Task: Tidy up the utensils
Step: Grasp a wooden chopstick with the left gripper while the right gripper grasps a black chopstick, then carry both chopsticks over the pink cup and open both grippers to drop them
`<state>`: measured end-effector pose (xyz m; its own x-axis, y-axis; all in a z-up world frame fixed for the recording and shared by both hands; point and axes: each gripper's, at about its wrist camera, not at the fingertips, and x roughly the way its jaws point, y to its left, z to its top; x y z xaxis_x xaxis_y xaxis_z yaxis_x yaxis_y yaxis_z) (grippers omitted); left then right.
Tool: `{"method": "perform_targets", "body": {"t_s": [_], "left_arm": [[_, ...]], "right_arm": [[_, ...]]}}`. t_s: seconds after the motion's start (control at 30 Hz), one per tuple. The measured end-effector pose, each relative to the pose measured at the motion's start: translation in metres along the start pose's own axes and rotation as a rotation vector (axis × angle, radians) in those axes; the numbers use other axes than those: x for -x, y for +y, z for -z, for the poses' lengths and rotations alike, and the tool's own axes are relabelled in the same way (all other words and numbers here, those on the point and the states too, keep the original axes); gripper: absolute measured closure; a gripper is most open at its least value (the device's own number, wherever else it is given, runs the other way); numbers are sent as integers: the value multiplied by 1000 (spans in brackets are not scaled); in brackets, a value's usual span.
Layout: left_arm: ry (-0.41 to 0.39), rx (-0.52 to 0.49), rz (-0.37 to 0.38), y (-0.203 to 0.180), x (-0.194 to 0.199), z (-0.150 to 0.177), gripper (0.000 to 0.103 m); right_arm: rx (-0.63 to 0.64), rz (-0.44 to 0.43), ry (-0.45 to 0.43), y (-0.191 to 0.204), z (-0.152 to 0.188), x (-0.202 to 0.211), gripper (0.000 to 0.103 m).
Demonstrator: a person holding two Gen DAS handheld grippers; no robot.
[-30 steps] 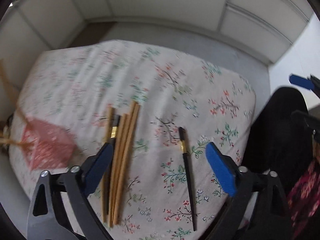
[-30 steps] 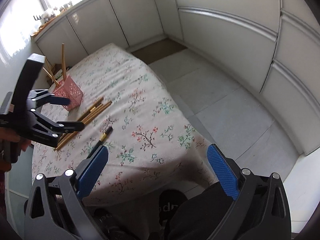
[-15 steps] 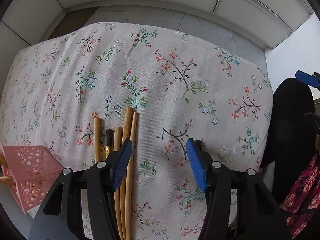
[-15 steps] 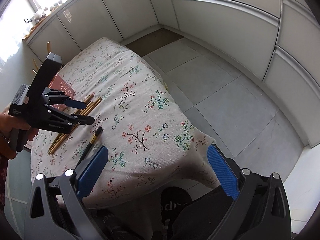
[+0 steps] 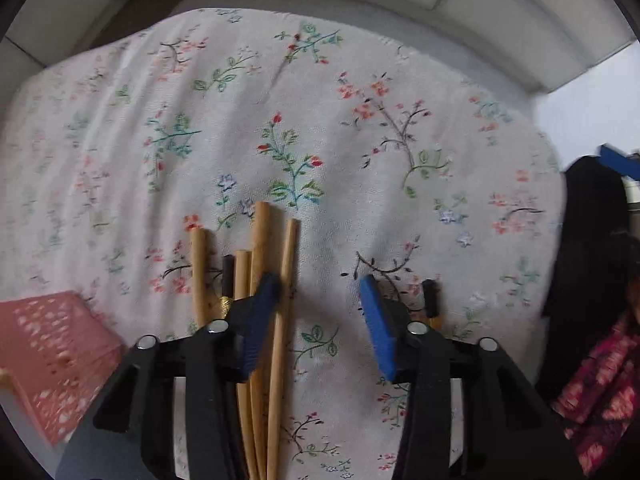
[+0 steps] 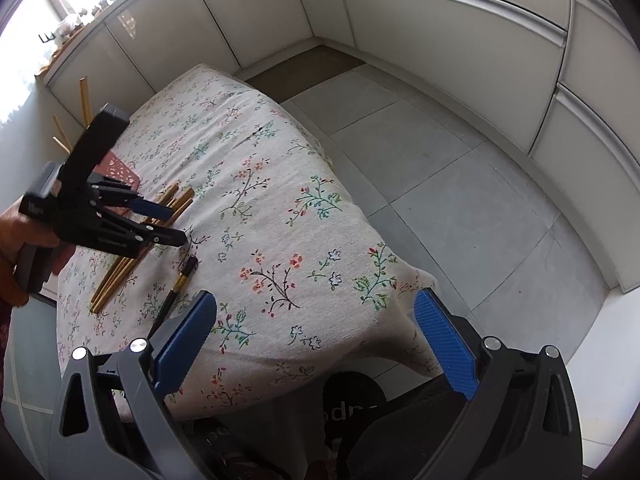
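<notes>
Several wooden chopsticks [image 5: 280,300] lie bunched on the floral tablecloth [image 5: 320,120], with a black one [image 5: 228,276] among them. My left gripper [image 5: 320,292] is open low over the cloth, its left finger over the bunch and the rightmost wooden stick between its fingers. A separate black chopstick [image 5: 430,296] lies just right of the right finger. In the right wrist view the left gripper [image 6: 170,224] hovers over the bunch [image 6: 132,256], the black chopstick [image 6: 180,284] nearby. My right gripper [image 6: 316,332] is open and empty off the table's near edge.
A pink perforated holder [image 5: 48,356] stands at the left of the bunch; in the right wrist view the holder [image 6: 122,170] has chopsticks standing in it. White cabinets [image 6: 440,20] and grey floor tiles [image 6: 460,200] surround the table.
My left gripper has come down and forward over the chopstick bunch, and its jaws have narrowed. My right gripper has hardly moved.
</notes>
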<state>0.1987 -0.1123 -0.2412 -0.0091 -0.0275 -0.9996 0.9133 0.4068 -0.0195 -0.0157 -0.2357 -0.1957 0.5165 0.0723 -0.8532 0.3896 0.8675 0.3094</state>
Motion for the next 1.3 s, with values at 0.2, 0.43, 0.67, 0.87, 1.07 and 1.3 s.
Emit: {"method": "perform_targets", "body": {"t_s": [0.2, 0.43, 0.67, 0.87, 1.07, 1.3], "left_arm": [[-46, 161, -17, -1, -1, 6, 93], [-327, 303, -104, 4, 34, 69, 98], [-604, 411, -196, -12, 103, 141, 98], [-723, 496, -267, -29, 140, 186, 98], [-796, 538, -293, -33, 163, 210, 98], [-852, 598, -283, -36, 177, 224, 98]], "right_arm": [[-8, -23, 7, 11, -4, 7, 7], [-73, -72, 94, 47, -22, -14, 7], [-9, 33, 254, 108, -27, -64, 14], [38, 145, 321, 144, -8, -97, 33], [58, 192, 261, 167, -6, -102, 73], [-37, -41, 147, 146, -26, -82, 96]]}}
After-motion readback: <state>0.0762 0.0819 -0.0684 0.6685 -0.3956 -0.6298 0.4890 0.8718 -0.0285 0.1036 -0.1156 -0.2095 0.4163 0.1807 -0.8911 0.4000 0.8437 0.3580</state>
